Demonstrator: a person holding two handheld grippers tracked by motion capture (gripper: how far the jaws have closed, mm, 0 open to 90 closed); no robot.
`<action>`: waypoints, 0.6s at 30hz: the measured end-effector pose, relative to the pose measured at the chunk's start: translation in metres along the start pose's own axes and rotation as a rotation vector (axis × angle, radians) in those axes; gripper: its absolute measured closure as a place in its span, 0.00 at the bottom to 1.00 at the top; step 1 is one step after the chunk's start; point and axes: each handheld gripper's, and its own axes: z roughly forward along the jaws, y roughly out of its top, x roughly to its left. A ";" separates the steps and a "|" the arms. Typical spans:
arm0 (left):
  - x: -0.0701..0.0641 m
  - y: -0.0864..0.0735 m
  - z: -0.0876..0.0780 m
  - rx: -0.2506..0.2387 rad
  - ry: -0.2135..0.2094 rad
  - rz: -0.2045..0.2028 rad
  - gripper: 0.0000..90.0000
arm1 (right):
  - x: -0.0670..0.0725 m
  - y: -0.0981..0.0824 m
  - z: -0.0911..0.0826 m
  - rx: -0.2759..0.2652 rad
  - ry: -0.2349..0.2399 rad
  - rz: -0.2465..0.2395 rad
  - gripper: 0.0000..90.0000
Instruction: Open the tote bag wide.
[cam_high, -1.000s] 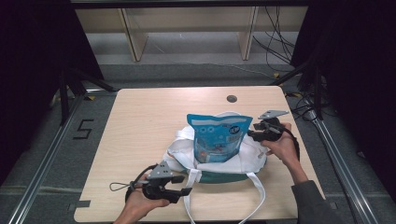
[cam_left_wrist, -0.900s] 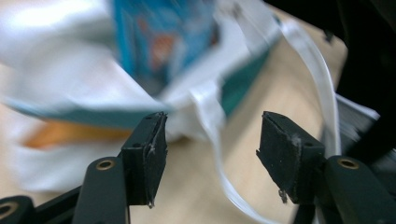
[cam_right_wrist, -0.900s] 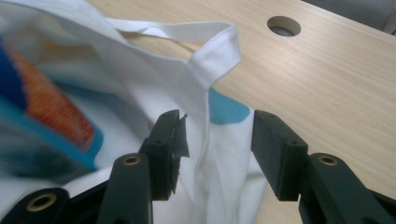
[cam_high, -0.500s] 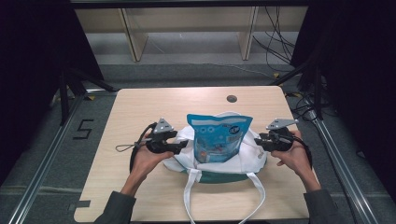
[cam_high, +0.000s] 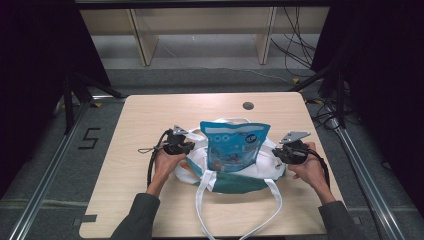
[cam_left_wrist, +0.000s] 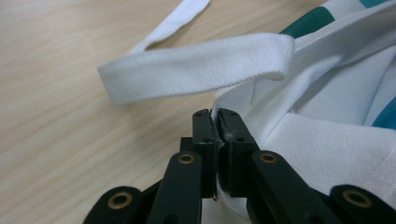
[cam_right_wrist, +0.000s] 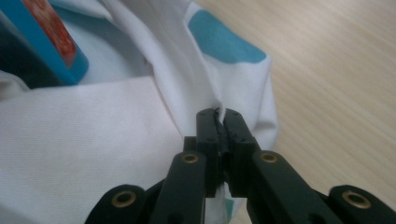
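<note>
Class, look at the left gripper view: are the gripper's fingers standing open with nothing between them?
No: the left gripper has its fingers pressed together on a fold of the white bag fabric.

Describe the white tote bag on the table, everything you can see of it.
The tote bag is white woven cloth with teal patches, slumped open near the middle of the wooden table. A blue snack pouch stands upright in its mouth. Two long white straps trail toward the near edge. The left gripper and right gripper each pinch its rim on opposite sides.

one tote bag (cam_high: 235, 170), one blue pouch (cam_high: 233, 146), two grippers, one table (cam_high: 150, 115)
</note>
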 end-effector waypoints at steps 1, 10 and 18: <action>0.000 -0.002 0.001 0.006 0.002 0.016 0.94 | -0.001 -0.002 0.003 -0.003 0.001 0.006 0.97; -0.004 -0.001 -0.024 -0.053 -0.002 -0.077 0.68 | 0.000 -0.004 0.003 -0.011 0.006 0.053 0.80; -0.036 0.008 -0.087 -0.201 -0.081 -0.031 0.59 | 0.001 0.013 -0.034 -0.174 -0.059 0.093 0.63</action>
